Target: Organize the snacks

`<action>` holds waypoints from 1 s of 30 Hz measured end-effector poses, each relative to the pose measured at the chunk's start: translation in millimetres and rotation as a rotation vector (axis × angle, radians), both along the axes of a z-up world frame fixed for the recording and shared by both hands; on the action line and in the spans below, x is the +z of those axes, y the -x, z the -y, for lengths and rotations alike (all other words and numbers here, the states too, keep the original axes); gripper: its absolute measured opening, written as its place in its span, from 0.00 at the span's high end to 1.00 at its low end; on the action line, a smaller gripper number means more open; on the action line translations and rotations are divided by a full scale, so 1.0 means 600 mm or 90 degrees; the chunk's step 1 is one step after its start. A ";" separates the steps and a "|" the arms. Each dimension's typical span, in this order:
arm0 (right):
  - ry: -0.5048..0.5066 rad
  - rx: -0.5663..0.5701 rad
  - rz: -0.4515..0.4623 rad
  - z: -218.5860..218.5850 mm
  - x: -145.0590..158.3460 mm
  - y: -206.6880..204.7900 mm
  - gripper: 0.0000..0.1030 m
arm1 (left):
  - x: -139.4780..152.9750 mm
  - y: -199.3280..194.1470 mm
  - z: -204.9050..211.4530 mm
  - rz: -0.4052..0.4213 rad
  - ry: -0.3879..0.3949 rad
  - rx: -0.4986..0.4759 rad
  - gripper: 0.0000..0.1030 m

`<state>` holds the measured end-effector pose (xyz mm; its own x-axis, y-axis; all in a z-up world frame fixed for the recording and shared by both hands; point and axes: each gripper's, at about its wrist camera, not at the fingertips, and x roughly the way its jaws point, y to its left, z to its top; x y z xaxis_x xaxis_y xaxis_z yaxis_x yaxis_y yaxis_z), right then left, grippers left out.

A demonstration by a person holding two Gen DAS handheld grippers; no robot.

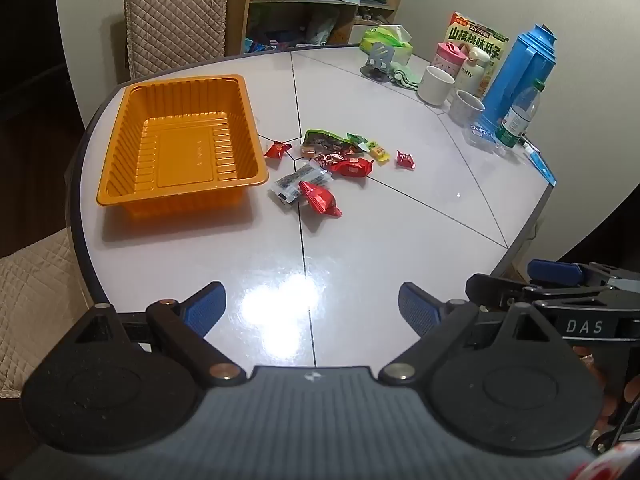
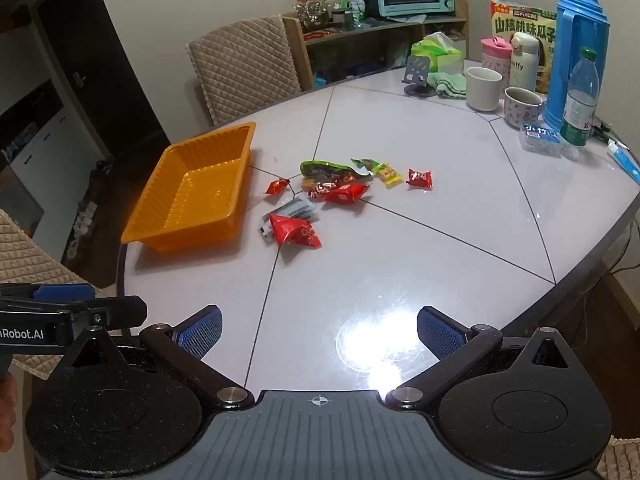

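Near the surface's [image 1: 360,240] left edge sits an orange tray [image 1: 182,142], its long axis running from the near edge toward the far one. Just beside its right wall, at mid-surface, lies a loose cluster of snacks [image 1: 332,160], wrappers pointing every way; one red packet [image 1: 320,199] lies nearest. Both the left tool [image 1: 312,308] and the right tool [image 2: 319,330] hover released over the near edge, jaws spread wide, grasping nothing.

Beside the blue thermos [image 2: 576,56], the snack box [image 2: 524,20] reads "山核桃味瓜子", the white bottle [image 2: 524,60] "miffy"; the right gripper [image 1: 584,326] bears "DAS", the left gripper [image 2: 24,334] "Robot.AI".
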<state>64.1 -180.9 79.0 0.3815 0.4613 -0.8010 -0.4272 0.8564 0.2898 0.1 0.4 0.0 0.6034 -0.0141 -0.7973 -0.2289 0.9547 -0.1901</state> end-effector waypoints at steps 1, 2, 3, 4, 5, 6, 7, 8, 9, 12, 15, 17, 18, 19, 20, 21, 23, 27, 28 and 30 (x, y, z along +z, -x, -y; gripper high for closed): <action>0.002 0.000 0.000 0.000 0.000 0.000 0.00 | 0.000 0.000 0.000 0.000 0.000 0.000 0.10; 0.001 0.001 0.000 -0.001 0.000 0.000 0.00 | 0.000 0.000 0.000 0.001 0.000 0.000 0.10; 0.000 0.001 0.000 -0.001 0.000 0.000 0.00 | 0.000 0.000 0.000 0.001 0.000 0.000 0.10; 0.000 0.001 -0.001 -0.001 0.000 -0.001 0.00 | -0.001 0.000 -0.001 0.001 -0.001 0.000 0.10; 0.000 0.001 -0.001 -0.001 0.000 -0.001 0.00 | -0.001 0.000 -0.002 0.000 -0.001 0.000 0.10; 0.000 0.001 -0.001 -0.001 0.000 -0.001 0.00 | -0.002 -0.001 -0.002 0.000 0.000 0.000 0.10; 0.000 0.001 -0.001 -0.002 0.000 -0.001 0.00 | -0.001 0.000 -0.002 0.000 -0.001 0.001 0.10; 0.000 0.001 -0.001 -0.002 0.000 -0.002 0.00 | 0.000 0.000 0.000 0.001 -0.003 0.001 0.10; 0.000 0.000 -0.001 -0.002 0.000 -0.002 0.00 | 0.000 0.000 0.000 0.001 -0.002 0.001 0.10; -0.001 0.002 -0.001 -0.002 0.000 -0.002 0.00 | -0.001 0.000 0.000 0.000 -0.002 0.001 0.10; -0.001 0.002 -0.002 -0.002 0.001 -0.003 0.00 | -0.001 0.001 -0.001 0.000 -0.002 0.002 0.10; -0.001 0.002 -0.001 -0.002 0.001 -0.004 0.00 | 0.000 0.000 0.000 0.000 -0.002 0.001 0.10; -0.001 0.002 -0.001 -0.002 0.002 -0.004 0.00 | 0.000 0.000 0.000 0.000 -0.002 0.001 0.10; -0.001 0.002 -0.001 -0.003 0.002 -0.004 0.00 | 0.000 0.000 0.000 0.000 -0.002 0.001 0.10; -0.001 0.002 -0.001 -0.001 0.006 -0.009 0.00 | 0.000 0.000 0.000 0.000 -0.002 0.000 0.10; -0.002 0.002 -0.001 -0.001 0.006 -0.009 0.00 | 0.000 0.000 0.000 0.000 -0.002 0.000 0.10; -0.001 0.002 -0.002 -0.002 0.005 -0.008 0.00 | 0.000 0.000 0.000 0.000 -0.002 -0.001 0.10; -0.001 0.000 -0.001 0.000 0.005 -0.008 0.00 | -0.008 -0.007 0.005 0.000 -0.003 -0.002 0.10; -0.002 0.000 -0.001 0.000 0.005 -0.007 0.00 | -0.007 -0.007 0.005 0.000 -0.003 -0.001 0.10; -0.002 -0.001 -0.001 0.003 0.007 -0.007 0.00 | -0.006 -0.006 0.004 0.000 -0.002 -0.001 0.10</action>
<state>68.2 -182.5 82.9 0.3814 0.4633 -0.7999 -0.4260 0.8561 0.2927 3.8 -2.1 -3.6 0.6038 -0.0119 -0.7971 -0.2275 0.9557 -0.1865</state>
